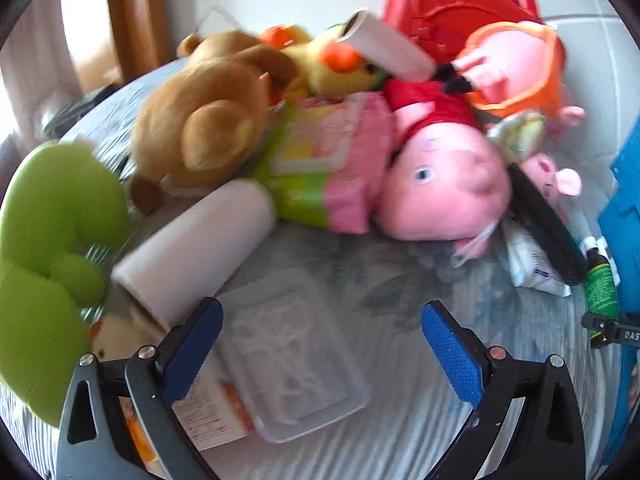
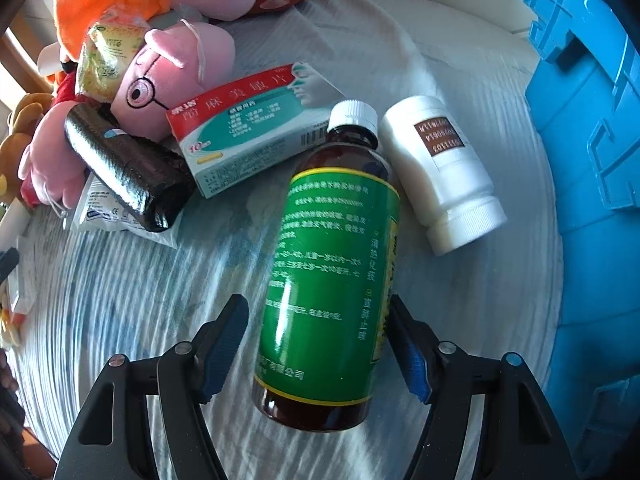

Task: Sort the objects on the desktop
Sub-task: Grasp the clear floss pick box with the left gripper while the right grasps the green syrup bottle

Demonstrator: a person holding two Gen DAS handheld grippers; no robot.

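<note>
- The blue crate (image 2: 592, 184) runs off the right wrist view's edge.
- The clear plastic box (image 1: 296, 364) is motion-blurred; its contents are unreadable.
- The black roll (image 2: 128, 172) hides part of the white packet (image 2: 100, 208).
- The green plush (image 1: 48, 264) is cut off at left.

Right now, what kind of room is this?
Probably a home, maybe a child's room: plush toys like the pink pig crowd a cloth-covered table, beside a medicine bottle and pill box.

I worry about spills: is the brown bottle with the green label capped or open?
Capped: the brown bottle has its white cap on its neck.
</note>
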